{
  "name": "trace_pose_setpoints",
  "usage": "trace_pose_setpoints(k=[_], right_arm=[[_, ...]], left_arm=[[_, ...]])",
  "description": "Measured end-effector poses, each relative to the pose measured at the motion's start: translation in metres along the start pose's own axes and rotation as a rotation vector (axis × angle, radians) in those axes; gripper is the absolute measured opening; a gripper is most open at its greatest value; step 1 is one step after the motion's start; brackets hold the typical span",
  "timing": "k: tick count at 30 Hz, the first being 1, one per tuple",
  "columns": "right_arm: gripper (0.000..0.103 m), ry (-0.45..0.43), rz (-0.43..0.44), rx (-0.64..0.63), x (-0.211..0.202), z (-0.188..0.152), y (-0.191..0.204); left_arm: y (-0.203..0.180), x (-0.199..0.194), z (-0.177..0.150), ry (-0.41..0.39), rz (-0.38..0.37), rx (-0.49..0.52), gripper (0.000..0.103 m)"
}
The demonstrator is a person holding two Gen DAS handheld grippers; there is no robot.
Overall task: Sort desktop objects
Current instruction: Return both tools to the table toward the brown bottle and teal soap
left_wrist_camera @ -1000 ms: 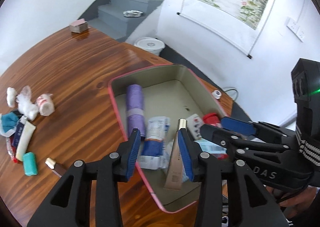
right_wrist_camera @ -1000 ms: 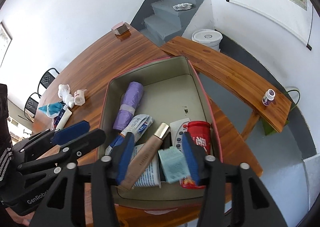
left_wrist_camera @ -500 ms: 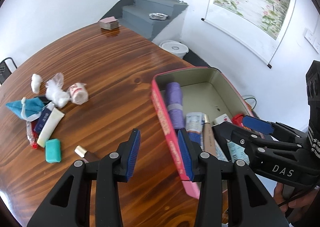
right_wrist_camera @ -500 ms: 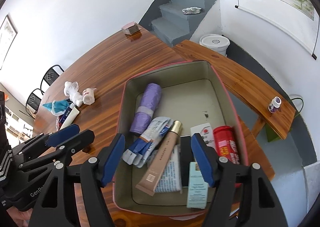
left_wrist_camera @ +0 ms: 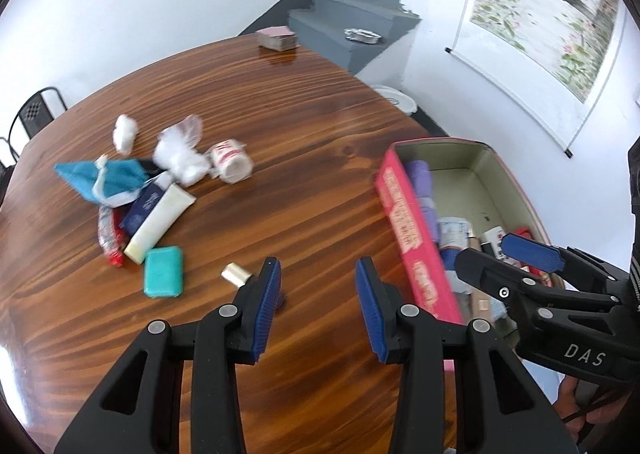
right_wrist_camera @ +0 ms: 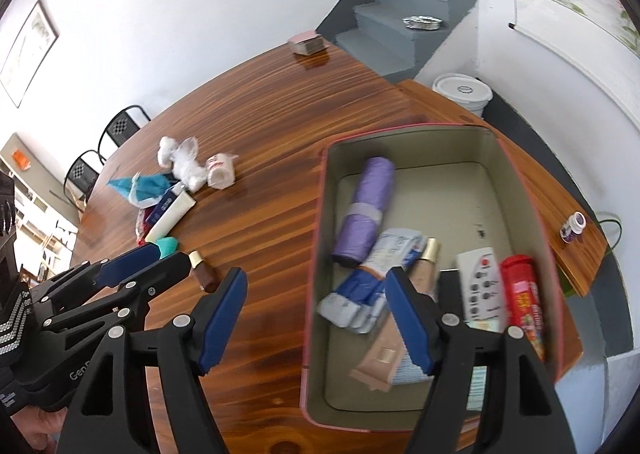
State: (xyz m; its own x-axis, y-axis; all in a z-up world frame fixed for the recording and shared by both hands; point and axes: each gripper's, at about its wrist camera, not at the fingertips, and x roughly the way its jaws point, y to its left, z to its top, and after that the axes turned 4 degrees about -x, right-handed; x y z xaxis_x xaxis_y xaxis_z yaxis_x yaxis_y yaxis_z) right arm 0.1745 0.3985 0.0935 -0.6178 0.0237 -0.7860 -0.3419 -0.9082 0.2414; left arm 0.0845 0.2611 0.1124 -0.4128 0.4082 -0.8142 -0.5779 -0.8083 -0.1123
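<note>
My left gripper (left_wrist_camera: 317,282) hangs open over bare table, nothing between its fingers. Just left of it lies a small brown bottle with a gold cap (left_wrist_camera: 236,276), then a teal soap (left_wrist_camera: 164,272), a cream tube (left_wrist_camera: 160,221), a blue pouch (left_wrist_camera: 104,177), cotton (left_wrist_camera: 180,157) and a bandage roll (left_wrist_camera: 232,161). My right gripper (right_wrist_camera: 316,286) is over the left wall of the pink box (right_wrist_camera: 314,238), its jaws opening and empty. In the box lie a purple roll (right_wrist_camera: 362,209), a blue-white packet (right_wrist_camera: 372,274), a beige tube (right_wrist_camera: 388,346), a remote (right_wrist_camera: 482,282) and a red tube (right_wrist_camera: 522,294).
A small pink block (left_wrist_camera: 276,38) sits at the table's far edge. Right of the box runs a wooden bench (right_wrist_camera: 540,193) with a little bottle (right_wrist_camera: 574,225). A white bucket (right_wrist_camera: 462,91) and grey stairs are behind it, black chairs (right_wrist_camera: 120,125) at the far left.
The right gripper let go of a pale green packet, which now lies in the box, and its jaws widened. Both grippers moved left, from over the box towards the loose pile.
</note>
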Motion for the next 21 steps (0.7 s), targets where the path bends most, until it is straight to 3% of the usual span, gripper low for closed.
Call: trace_pose_setpoints(k=[11,21], right_arm=[[0.076,0.037,0.042,-0.056,0.019,0.001,0.044],[0.076,0.084,0.043,-0.082,0.035,-0.005,0.071]], left_arm=[[0.047,-0.004,-0.010,0.021,0.067,-0.064,0.043],[0.082,0.000,-0.017,0.052,0.080,-0.115,0.043]])
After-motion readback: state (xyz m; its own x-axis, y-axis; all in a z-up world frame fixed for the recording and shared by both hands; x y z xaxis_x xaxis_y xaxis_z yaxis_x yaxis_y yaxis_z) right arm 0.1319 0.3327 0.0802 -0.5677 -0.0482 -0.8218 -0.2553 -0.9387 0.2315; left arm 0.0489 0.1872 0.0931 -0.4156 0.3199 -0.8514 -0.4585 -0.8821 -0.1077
